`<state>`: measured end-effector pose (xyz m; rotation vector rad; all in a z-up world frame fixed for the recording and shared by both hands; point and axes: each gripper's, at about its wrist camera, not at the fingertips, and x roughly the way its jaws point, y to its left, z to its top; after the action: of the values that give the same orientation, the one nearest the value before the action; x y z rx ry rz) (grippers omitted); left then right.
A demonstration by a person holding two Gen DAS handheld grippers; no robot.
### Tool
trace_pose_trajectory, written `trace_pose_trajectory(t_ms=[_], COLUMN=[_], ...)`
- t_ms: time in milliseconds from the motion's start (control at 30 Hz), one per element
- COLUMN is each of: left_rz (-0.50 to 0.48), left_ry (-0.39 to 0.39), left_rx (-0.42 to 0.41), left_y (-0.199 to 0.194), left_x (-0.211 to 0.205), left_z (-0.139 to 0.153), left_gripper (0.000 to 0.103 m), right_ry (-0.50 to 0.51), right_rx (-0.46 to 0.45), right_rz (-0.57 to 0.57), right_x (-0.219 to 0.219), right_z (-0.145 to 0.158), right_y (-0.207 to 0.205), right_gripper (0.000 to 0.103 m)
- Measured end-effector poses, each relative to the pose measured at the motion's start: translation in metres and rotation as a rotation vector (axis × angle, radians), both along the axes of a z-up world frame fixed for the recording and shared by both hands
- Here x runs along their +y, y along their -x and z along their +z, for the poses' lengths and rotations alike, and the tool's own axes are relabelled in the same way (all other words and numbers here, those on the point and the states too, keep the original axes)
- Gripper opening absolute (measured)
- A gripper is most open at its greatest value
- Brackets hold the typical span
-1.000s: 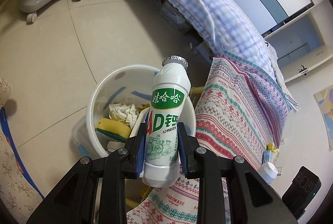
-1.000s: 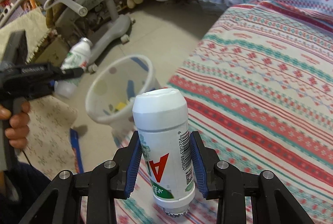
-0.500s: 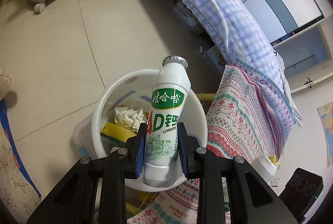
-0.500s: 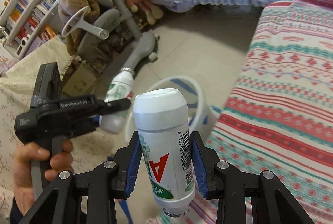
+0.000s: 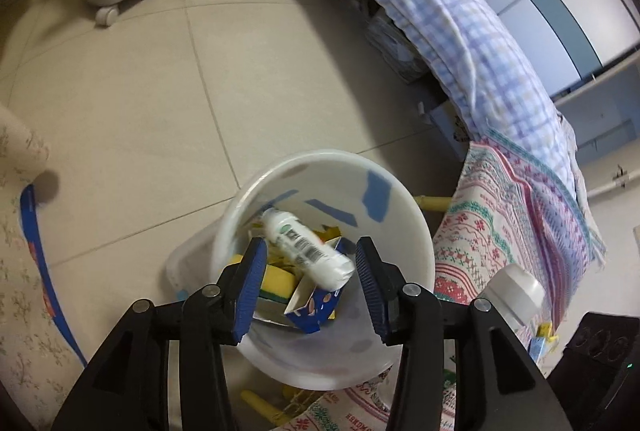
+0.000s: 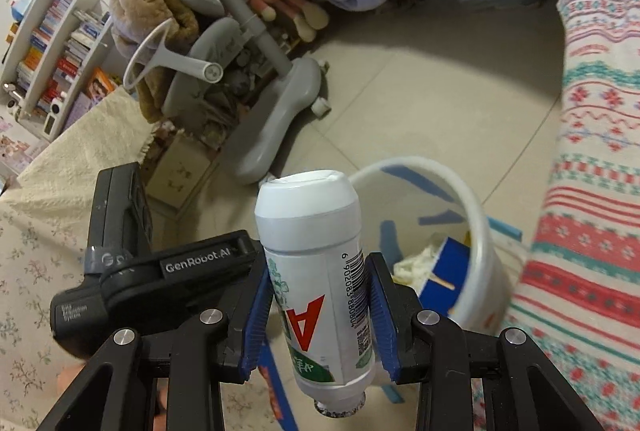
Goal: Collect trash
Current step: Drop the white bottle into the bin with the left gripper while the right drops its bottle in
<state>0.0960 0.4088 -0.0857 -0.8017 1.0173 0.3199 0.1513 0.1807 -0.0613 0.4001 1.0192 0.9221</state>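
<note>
Left gripper [image 5: 308, 283], jaws wide, over the bin [image 5: 400, 199], a bottle [image 5: 306, 249] inside. Right view: right gripper [image 6: 318, 307] clamps another bottle [image 6: 316, 271], cap down.

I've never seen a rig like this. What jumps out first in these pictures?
A white plastic drink bottle is clamped upside down in the right tongs. The left tongs hang open above a round white plastic bin on the tiled floor, where a second white bottle lies on a yellow sponge and blue carton.

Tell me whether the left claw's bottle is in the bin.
In. The bottle lies tilted on trash inside the white bin; left claw is open above it.
</note>
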Motion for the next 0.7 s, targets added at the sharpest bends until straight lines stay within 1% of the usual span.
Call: trace_pose_trajectory(t_ms=[33,100,200,300,367,433,500,600,633,700], left_rz=[0.024,0.056,0.103,0.139,0.166,0.194,0.226,0.253,0.254,0.253], left_ry=[0.029,0.052,0.025,0.023,0.006,-0.01,-0.018,-0.017,-0.015,-0.016], left_rx=[-0.008,-0.019,-0.025,-0.031,-0.027,-0.025,-0.022,-0.02,-0.018,-0.019], left_y=[0.004,0.01,0.019,0.026,0.029,0.034,0.039,0.043,0.043,0.043], left_x=[0.005,0.012,0.02,0.027,0.032,0.037,0.042,0.048,0.048,0.049], left_z=[0.0,0.0,0.005,0.009,0.011,0.013,0.014,0.013,0.012,0.011], left_gripper=[0.049,0.049,0.049,0.049,0.049,0.049,0.049,0.049,0.049,0.049], right_ry=[0.003,0.007,0.008,0.005,0.004,0.009,0.032,0.143,0.206,0.283], right_rx=[0.0,0.004,0.021,0.045,0.067,0.081,0.073,-0.007,-0.048,-0.1], right_rz=[0.001,-0.002,-0.015,-0.027,-0.038,-0.04,-0.019,0.056,0.1,0.144], right_x=[0.002,0.002,-0.001,-0.003,-0.002,0.003,0.015,0.047,0.062,0.082], right_z=[-0.001,-0.002,-0.008,-0.015,-0.02,-0.022,-0.023,-0.027,-0.03,-0.036], right_y=[0.0,-0.001,-0.004,-0.009,-0.013,-0.015,-0.016,-0.011,-0.007,-0.003], right_gripper=[0.041,0.041,0.041,0.041,0.041,0.041,0.041,0.042,0.042,0.042])
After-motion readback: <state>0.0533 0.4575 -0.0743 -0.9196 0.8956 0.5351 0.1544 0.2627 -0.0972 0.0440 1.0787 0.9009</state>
